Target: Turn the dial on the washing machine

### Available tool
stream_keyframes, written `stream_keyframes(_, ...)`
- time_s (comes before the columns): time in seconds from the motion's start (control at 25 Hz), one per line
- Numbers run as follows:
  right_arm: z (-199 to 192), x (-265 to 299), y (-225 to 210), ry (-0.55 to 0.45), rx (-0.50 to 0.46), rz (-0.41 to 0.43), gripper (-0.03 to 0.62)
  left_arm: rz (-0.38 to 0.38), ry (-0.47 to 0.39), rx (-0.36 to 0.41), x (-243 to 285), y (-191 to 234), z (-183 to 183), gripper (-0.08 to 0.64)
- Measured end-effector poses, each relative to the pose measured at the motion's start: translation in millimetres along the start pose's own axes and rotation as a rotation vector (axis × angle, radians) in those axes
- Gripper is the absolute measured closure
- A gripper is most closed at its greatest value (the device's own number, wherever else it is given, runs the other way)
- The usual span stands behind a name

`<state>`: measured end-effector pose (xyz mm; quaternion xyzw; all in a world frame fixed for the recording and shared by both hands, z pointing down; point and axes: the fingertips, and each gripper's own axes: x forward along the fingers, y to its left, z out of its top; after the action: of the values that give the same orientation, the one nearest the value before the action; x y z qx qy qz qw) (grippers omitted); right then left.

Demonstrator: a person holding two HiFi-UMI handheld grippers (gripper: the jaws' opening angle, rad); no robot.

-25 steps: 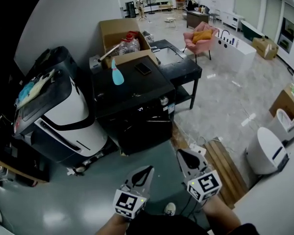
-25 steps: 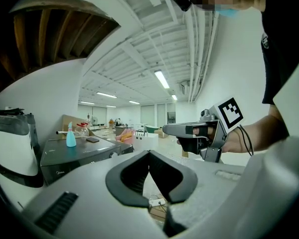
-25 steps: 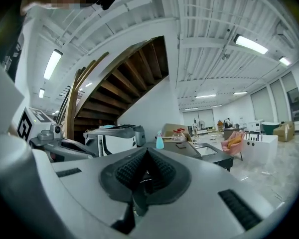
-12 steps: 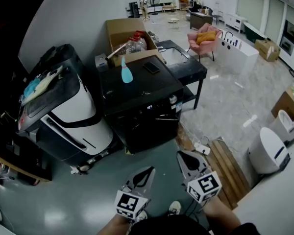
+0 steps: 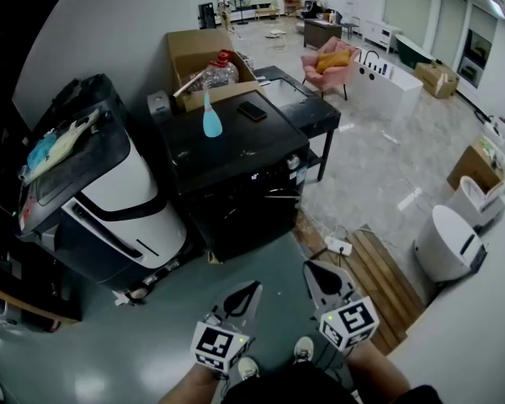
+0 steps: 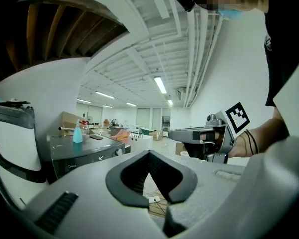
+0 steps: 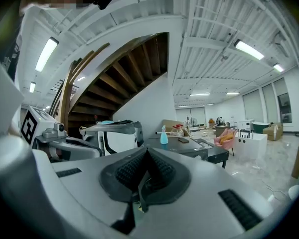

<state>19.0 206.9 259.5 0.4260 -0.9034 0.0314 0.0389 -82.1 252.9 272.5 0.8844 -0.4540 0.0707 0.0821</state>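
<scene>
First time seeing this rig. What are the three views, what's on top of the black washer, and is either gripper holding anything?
No robot arm: a person carries a two-jaw gripper in each hand. The head view is from a camera on the person's head, looking down at the left gripper and right gripper. The other two views come from cameras riding on each gripper, looking along its jaws. Ahead stands the black washing machine, its dial on the front panel. On top sit a blue spray bottle and a flat dark thing, likely a phone. Both grippers are shut and empty, short of the machine.
</scene>
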Motion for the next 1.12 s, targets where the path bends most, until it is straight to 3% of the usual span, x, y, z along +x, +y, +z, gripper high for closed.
stream_keyframes(0.32, -14, -19, 23, 0.03, 0.027, -0.074, 0.595, -0.06, 0.024, -0.001, -21, -1, -8, 0.555)
stream_keyframes(0.44, -18, -20, 29, 0.031, 0.032, -0.084, 0.595, -0.076, -0.011, 0.007, -23, 1, -13, 0.555)
stream_keyframes(0.92, -15, -23, 33, 0.021, 0.035, -0.092, 0.595, -0.076, 0.026, 0.001, -29, -2, -8, 0.555)
stream_keyframes(1.12, -17, -22, 30, 0.029, 0.038, -0.095, 0.595, -0.083, -0.044, 0.005, -24, -2, -9, 0.555)
